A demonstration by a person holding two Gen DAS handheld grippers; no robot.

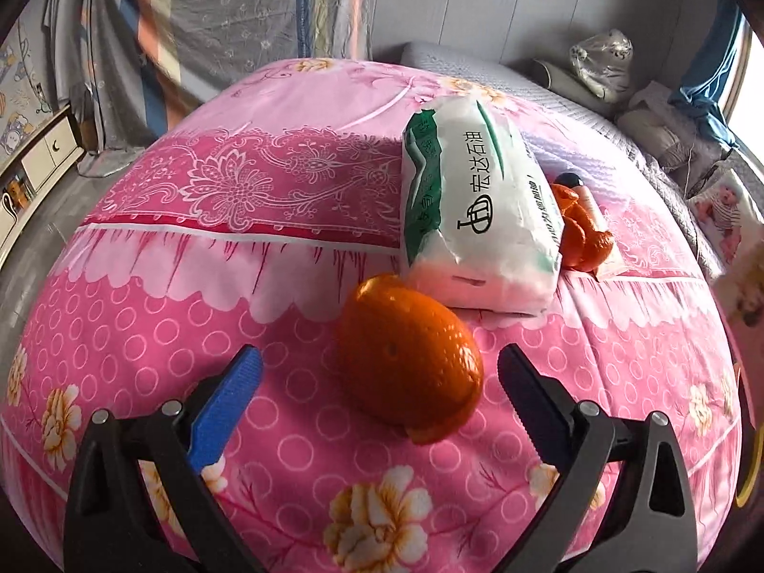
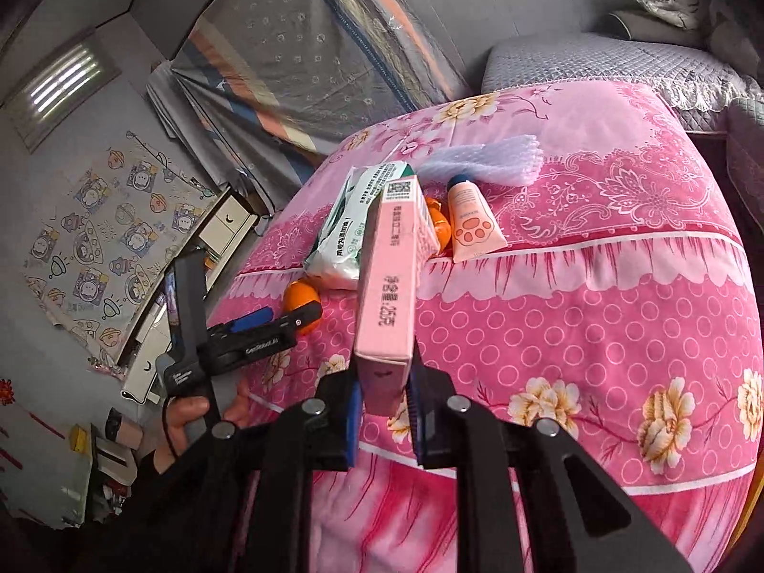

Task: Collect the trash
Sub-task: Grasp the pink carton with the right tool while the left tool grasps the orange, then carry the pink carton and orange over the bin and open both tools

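A large piece of orange peel (image 1: 410, 358) lies on the pink floral quilt (image 1: 238, 286), just ahead of my open left gripper (image 1: 379, 372) and between its fingers. More orange peel (image 1: 582, 234) lies behind a white and green tissue pack (image 1: 472, 205). My right gripper (image 2: 384, 396) is shut on a pink carton (image 2: 391, 286) and holds it above the quilt (image 2: 573, 315). The right wrist view also shows the left gripper (image 2: 281, 320) by the peel (image 2: 298, 298), the tissue pack (image 2: 353, 224), a hand cream tube (image 2: 472, 219) and a white foam net (image 2: 492, 160).
A grey mattress (image 2: 597, 57) and a pillow in plastic (image 1: 604, 62) lie beyond the quilt. A cabinet (image 1: 43, 157) stands at the left by the floor. A cartoon poster (image 2: 105, 234) hangs on the wall.
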